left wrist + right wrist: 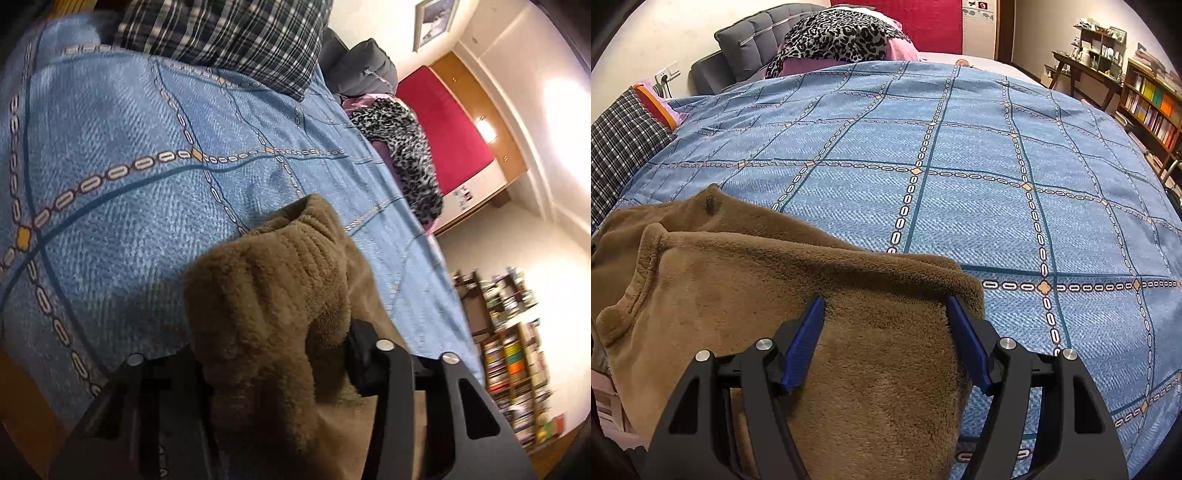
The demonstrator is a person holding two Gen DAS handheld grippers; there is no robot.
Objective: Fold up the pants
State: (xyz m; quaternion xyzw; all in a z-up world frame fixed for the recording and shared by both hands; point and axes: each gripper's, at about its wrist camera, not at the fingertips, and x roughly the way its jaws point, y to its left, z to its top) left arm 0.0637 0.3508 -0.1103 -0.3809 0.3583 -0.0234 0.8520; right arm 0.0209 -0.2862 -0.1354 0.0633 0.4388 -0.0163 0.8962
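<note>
I see the brown fuzzy pants (768, 295) at the near left edge of the bed (997, 155). My left hand-held gripper (280, 369) squeezes a bunched bit. My right hand-held gripper (886, 332) stands wide open over them. The blue blanket (960, 206) beyond lies flat and free.

No text can be read; book spines (1148, 107) on the shelf seem too blurred.

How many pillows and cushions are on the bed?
2: a checked pillow at the left edge, a grey cushion at the far end; the leopard-print blanket may hide more.
</note>
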